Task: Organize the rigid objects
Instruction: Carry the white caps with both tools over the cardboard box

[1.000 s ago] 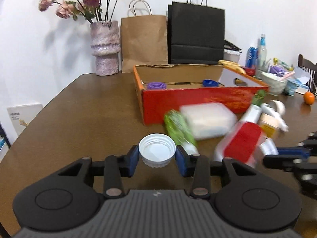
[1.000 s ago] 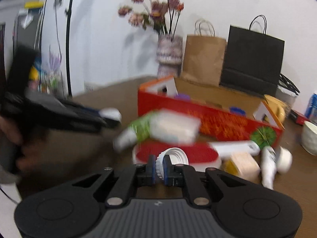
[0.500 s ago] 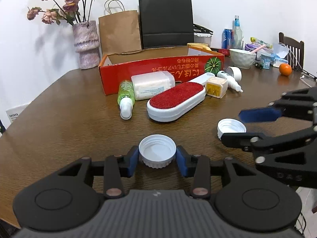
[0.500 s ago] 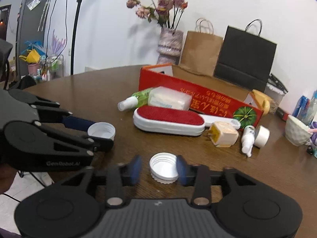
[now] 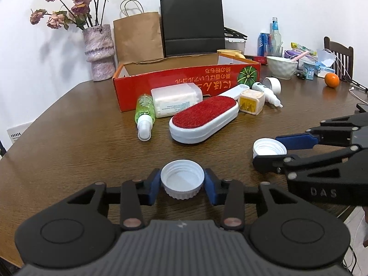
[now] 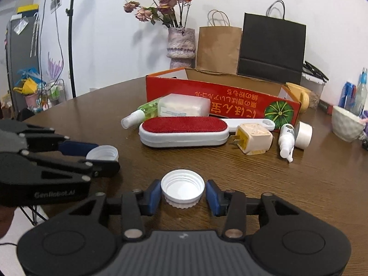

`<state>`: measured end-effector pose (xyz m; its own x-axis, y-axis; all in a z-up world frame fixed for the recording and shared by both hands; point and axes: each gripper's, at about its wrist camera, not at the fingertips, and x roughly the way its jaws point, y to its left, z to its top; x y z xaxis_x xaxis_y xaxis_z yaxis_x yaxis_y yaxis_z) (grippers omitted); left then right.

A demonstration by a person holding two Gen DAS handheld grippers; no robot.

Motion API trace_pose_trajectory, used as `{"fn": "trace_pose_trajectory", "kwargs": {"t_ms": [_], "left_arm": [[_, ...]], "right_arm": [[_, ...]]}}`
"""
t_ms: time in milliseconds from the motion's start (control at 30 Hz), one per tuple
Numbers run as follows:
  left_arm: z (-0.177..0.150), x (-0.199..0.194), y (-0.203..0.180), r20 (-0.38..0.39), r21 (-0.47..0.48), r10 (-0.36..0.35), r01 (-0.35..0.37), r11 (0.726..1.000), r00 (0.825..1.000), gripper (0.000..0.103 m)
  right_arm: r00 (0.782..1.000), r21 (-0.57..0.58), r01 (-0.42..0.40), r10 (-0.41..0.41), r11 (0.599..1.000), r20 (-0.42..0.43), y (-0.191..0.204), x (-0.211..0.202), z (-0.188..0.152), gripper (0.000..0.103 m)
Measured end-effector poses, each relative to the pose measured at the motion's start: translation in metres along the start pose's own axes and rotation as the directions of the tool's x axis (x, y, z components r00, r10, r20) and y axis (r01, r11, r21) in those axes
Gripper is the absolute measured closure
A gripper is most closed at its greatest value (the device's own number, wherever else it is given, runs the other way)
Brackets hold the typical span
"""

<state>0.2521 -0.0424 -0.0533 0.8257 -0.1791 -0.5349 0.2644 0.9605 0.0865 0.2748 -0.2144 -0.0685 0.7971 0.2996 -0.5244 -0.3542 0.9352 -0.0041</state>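
Note:
My left gripper (image 5: 182, 186) is shut on a white screw cap (image 5: 182, 179), mouth up, low over the brown table (image 5: 69, 142). To its right my right gripper (image 6: 182, 194) has its blue pads against the sides of a second white cap (image 6: 182, 187), also mouth up. Each wrist view shows the other gripper and its cap from the side. Farther back lie a red-and-white lint brush (image 5: 203, 119), a green spray bottle (image 5: 145, 112), a clear plastic case (image 5: 176, 100), a cream plug (image 5: 249, 102) and a small white bottle (image 5: 266, 92), all in front of the open red box (image 5: 184, 82).
A vase of dried flowers (image 5: 99, 53), a brown paper bag (image 5: 138, 36) and a black one (image 5: 192, 25) stand behind the box. At the back right are a white bowl (image 5: 281, 67), cans, clutter and an orange (image 5: 332, 79). The table's front edge runs just under both grippers.
Both grippers drew back from the box. The right one let go of its cap, held edge-on, and the cap lay flat on the table. Its jaws now sit around the cap's sides.

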Motion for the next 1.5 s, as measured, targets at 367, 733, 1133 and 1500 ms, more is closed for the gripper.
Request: {"fn": "trace_pose_trajectory", "kwargs": {"t_ms": [367, 733, 1133, 1500], "left_arm": [[0.009, -0.051, -0.009, 0.153, -0.021, 0.087, -0.085, 0.996, 0.984, 0.062], [0.003, -0.149, -0.014, 0.347, -0.149, 0.196, -0.152, 0.977, 0.917, 0.062], [0.01, -0.162, -0.02, 0.388, -0.152, 0.181, -0.131, 0.98, 0.904, 0.062], [0.061, -0.093, 0.0, 0.416, -0.133, 0.165, -0.119, 0.984, 0.894, 0.062]], "right_arm": [[0.985, 0.013, 0.032, -0.034, 0.999, 0.169, 0.001, -0.056, 0.004, 0.064], [0.902, 0.068, 0.104, -0.123, 0.992, 0.414, 0.013, -0.152, -0.018, 0.064], [0.895, 0.09, 0.108, -0.136, 0.99, 0.426, 0.011, -0.161, -0.021, 0.064], [0.903, 0.059, 0.087, -0.104, 0.994, 0.417, -0.028, -0.1, 0.044, 0.064]]}}
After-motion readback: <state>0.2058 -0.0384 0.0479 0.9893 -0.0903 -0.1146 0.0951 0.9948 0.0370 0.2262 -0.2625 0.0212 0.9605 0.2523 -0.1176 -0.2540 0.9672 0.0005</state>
